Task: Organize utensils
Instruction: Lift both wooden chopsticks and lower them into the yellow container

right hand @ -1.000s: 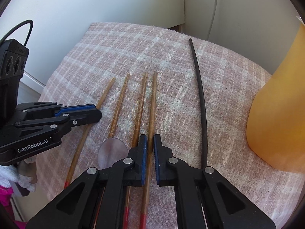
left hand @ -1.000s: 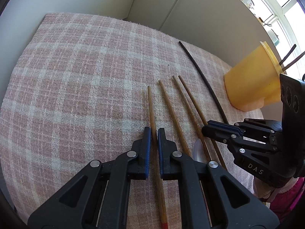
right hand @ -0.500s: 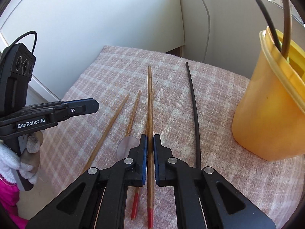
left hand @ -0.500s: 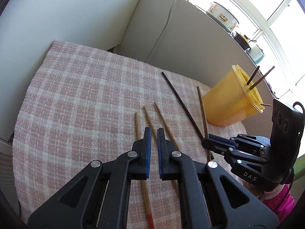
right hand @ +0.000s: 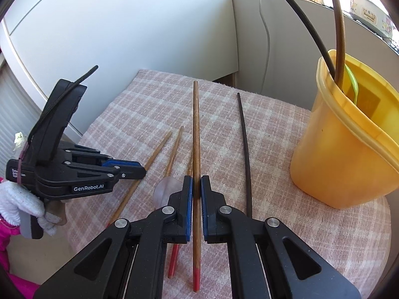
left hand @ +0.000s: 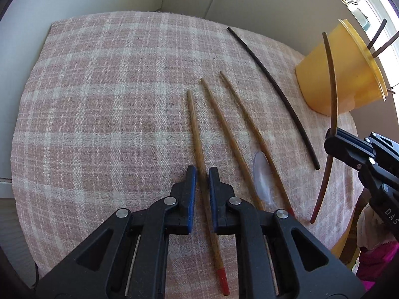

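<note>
The right gripper (right hand: 196, 186) clenches a red-tipped wooden chopstick (right hand: 196, 134), lifted above the pink checked table (right hand: 274, 129) beside the yellow plastic cup (right hand: 344, 164). The left gripper (left hand: 202, 182), fingers slightly parted, straddles another wooden chopstick (left hand: 195, 129) lying among 3 there.

I'm holding my right gripper (right hand: 196, 194) raised, its jaws pinching a chopstick (right hand: 196, 149). My left gripper (left hand: 202, 182) is hovering low, jaws slightly apart, straddling another chopstick (left hand: 199, 149) without clamping it.
</note>
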